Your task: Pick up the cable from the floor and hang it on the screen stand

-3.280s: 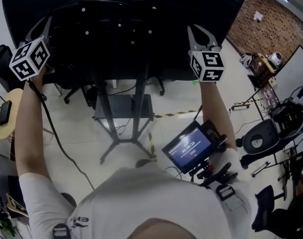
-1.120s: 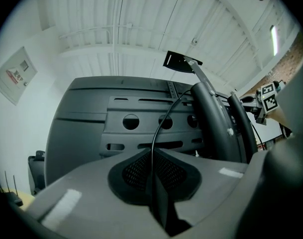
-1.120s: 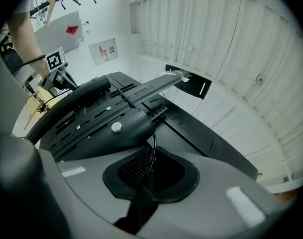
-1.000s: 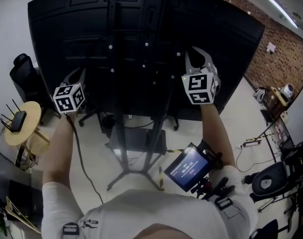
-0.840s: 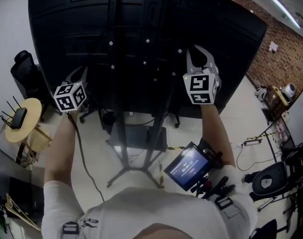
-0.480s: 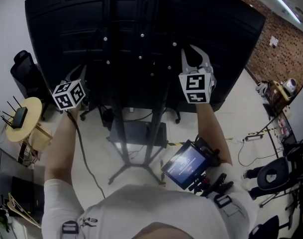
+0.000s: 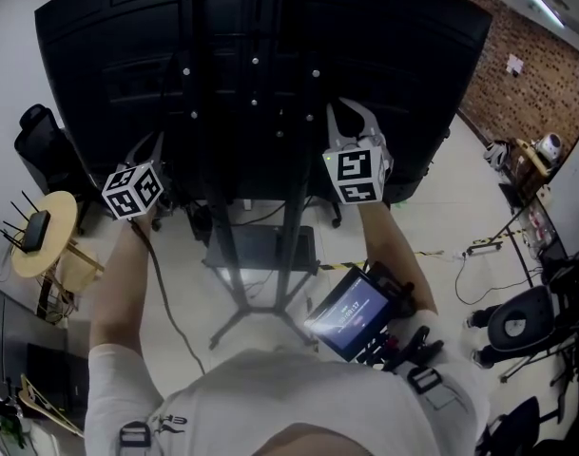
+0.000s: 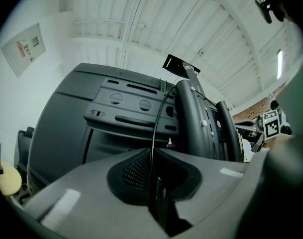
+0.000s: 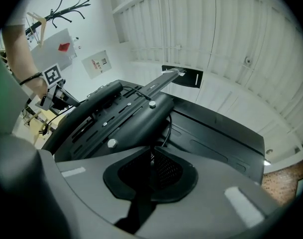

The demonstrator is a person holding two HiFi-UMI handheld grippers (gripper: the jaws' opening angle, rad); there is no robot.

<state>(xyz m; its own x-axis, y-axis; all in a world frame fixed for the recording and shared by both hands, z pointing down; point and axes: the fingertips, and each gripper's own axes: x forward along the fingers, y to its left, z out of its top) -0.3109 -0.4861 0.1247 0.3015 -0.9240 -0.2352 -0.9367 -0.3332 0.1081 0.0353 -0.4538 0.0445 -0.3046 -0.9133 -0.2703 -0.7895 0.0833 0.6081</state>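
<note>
The thin black cable (image 7: 159, 288) climbs from the floor along my left arm to my left gripper (image 7: 146, 150), which is beside the left pole of the screen stand (image 7: 202, 122). In the left gripper view the cable (image 8: 154, 121) rises out of the narrow slit between the pads; the left gripper (image 8: 152, 156) is shut on it, its jaws starting to open. My right gripper (image 7: 351, 114) is up behind the black screen (image 7: 99, 55), right of the stand's right pole. Its jaws are closing, and the cable (image 9: 168, 128) curves down into the slit of the right gripper (image 9: 152, 158).
A round wooden table (image 7: 23, 245) with a router and a black office chair (image 7: 32, 131) stand on the left. The stand's legs (image 7: 237, 316) spread over the floor below. A lit tablet (image 7: 351, 312) hangs at my waist. Tripods and loose cables (image 7: 517, 321) crowd the right, below a brick wall (image 7: 541, 74).
My right gripper has shifted left, closer to the stand's right pole. The left gripper has stayed about where it was, still with the cable. Earlier, both grippers were farther apart.
</note>
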